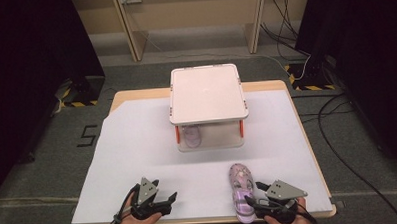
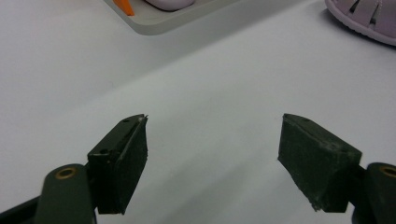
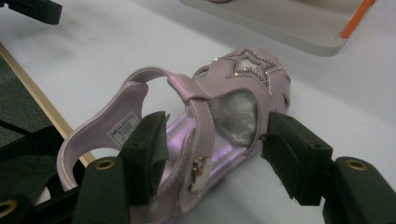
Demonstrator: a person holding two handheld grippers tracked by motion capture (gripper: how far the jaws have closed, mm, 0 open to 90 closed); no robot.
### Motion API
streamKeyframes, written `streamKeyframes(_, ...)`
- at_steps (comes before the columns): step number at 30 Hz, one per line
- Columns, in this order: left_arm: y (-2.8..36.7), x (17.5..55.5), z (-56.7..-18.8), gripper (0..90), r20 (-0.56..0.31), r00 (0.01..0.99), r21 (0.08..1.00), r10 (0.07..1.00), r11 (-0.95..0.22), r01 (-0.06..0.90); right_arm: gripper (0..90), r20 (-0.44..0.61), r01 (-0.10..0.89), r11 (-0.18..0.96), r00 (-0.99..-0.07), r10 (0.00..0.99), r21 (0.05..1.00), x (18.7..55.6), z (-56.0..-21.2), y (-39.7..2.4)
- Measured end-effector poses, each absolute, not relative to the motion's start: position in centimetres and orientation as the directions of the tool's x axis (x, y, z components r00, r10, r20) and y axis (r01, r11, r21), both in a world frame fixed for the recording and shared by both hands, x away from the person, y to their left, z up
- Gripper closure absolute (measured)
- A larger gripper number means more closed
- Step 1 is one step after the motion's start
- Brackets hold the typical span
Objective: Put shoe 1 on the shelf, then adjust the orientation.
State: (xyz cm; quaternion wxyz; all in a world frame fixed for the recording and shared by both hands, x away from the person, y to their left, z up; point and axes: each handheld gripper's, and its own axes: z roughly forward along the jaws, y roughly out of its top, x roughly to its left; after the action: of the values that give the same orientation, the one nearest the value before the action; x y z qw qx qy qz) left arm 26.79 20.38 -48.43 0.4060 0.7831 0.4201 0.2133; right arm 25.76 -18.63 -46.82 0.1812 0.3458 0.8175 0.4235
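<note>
A lilac child's sandal (image 1: 241, 190) with a star on its toe lies near the table's front edge, toe pointing away. My right gripper (image 1: 255, 191) is at its heel end. In the right gripper view the jaws (image 3: 215, 144) straddle the sandal's (image 3: 210, 121) side wall and buckle strap, one jaw over the insole and one outside. A small gap shows at the pads, so they are open. My left gripper (image 1: 165, 189) hovers open over bare white paper at front left, with nothing between its fingers (image 2: 215, 140).
A white lidded box (image 1: 207, 94) with orange latches stands mid-table, a second lilac sandal (image 1: 191, 136) visible inside through its front. White paper (image 1: 138, 159) covers the wooden table. The box's corner (image 2: 159, 23) lies ahead of the left gripper.
</note>
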Motion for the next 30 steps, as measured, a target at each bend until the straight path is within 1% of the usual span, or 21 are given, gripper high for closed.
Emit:
streamKeyframes(3, 20.4, 26.7, -48.5, 23.6, -0.007, 0.557, 0.815, 0.831, -0.318, 0.484, 45.1, -0.026, 0.39, 0.419, -0.706, 0.708, 0.82, 25.9, -46.9, -18.4)
streamKeyframes(6, 20.4, 26.7, -48.5, 23.6, -0.009, 0.555, 0.816, 0.832, -0.315, 0.484, 51.6, -0.049, 0.376, 0.436, -0.708, 0.704, 0.818, 25.9, -46.8, -18.2)
streamKeyframes(9, 20.5, 26.8, -48.5, 23.7, -0.007, 0.555, 0.813, 0.832, -0.318, 0.487, 59.4, -0.054, 0.373, 0.447, -0.716, 0.696, 0.813, 26.0, -46.8, -18.1)
streamKeyframes(15, 20.3, 27.2, -48.4, 23.7, -0.009, 0.559, 0.817, 0.829, -0.316, 0.482, 75.6, -0.085, 0.332, 0.472, -0.739, 0.668, 0.817, 25.9, -46.8, -17.9)
streamKeyframes(19, 20.1, 27.2, -48.4, 23.8, -0.008, 0.567, 0.815, 0.824, -0.323, 0.481, 79.0, -0.113, 0.309, 0.489, -0.745, 0.658, 0.815, 25.9, -46.7, -18.2)
streamKeyframes(27, 20.4, 27.1, -48.4, 23.7, -0.012, 0.558, 0.818, 0.83, -0.313, 0.483, 81.4, -0.186, 0.256, 0.526, -0.739, 0.647, 0.811, 26.3, -46.2, -17.5)
streamKeyframes(30, 20.4, 27.0, -48.4, 23.8, -0.009, 0.557, 0.816, 0.83, -0.316, 0.484, 81.6, -0.18, 0.255, 0.515, -0.737, 0.651, 0.818, 26.5, -46.0, -17.5)
